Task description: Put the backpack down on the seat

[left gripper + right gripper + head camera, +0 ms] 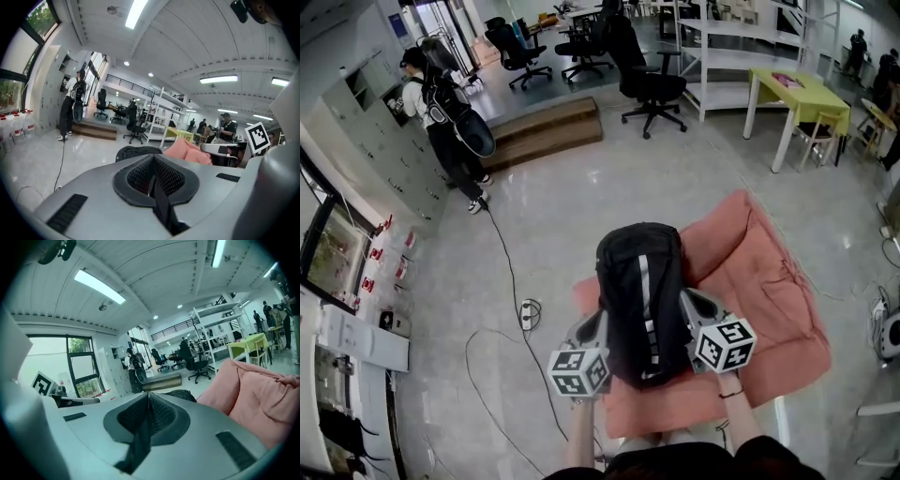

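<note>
A black backpack with a pale stripe stands upright over the near left part of the pink cushioned seat. Whether its weight rests on the cushion I cannot tell. My left gripper is at the bag's left side and my right gripper at its right side. In the left gripper view the left gripper is shut on a black strap, with the bag's top beyond. In the right gripper view the right gripper is likewise shut on a black strap, beside the pink seat.
A person wearing a backpack stands by the lockers at far left. A black cable and a power strip lie on the floor left of the seat. Office chairs, a wooden step and a yellow-green table stand farther off.
</note>
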Motion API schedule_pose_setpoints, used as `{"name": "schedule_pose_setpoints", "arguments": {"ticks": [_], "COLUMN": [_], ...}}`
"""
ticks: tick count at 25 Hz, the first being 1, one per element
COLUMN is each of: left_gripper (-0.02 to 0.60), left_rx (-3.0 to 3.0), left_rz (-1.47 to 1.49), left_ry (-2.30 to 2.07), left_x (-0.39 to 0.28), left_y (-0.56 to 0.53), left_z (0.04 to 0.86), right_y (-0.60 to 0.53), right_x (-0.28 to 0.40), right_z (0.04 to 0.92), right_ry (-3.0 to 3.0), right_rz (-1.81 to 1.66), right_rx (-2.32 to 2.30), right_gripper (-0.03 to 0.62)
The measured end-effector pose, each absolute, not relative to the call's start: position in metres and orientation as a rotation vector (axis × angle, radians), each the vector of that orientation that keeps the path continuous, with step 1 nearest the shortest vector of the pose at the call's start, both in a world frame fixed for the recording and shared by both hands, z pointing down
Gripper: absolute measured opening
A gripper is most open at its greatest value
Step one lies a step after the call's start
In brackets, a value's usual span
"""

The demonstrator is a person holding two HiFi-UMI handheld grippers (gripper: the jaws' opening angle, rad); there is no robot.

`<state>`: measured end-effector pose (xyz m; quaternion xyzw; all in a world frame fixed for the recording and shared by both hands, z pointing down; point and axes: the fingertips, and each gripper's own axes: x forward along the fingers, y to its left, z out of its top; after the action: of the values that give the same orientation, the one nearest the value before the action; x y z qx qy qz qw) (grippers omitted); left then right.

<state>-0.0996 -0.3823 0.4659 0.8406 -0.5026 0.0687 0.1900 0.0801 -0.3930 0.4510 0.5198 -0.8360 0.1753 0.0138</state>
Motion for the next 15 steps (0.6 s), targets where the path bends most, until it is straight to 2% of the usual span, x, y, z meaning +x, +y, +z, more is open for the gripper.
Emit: {"name": "schedule_pose_setpoints", "arguments": {"ticks": [15], "left_gripper": [0.015], "left_rx": [2.521], "left_rz": [0.118], "left_ry": [-1.528], "left_x": [-0.12], "left_y": [-0.311], "left_z": [0.386], "right_y": [-0.32], "right_x": [0.092], "right_z": [0.365], "right_ry": [-2.755], "right_rz": [0.284], "right_rx": [1.577], "right_gripper": [0.014]}}
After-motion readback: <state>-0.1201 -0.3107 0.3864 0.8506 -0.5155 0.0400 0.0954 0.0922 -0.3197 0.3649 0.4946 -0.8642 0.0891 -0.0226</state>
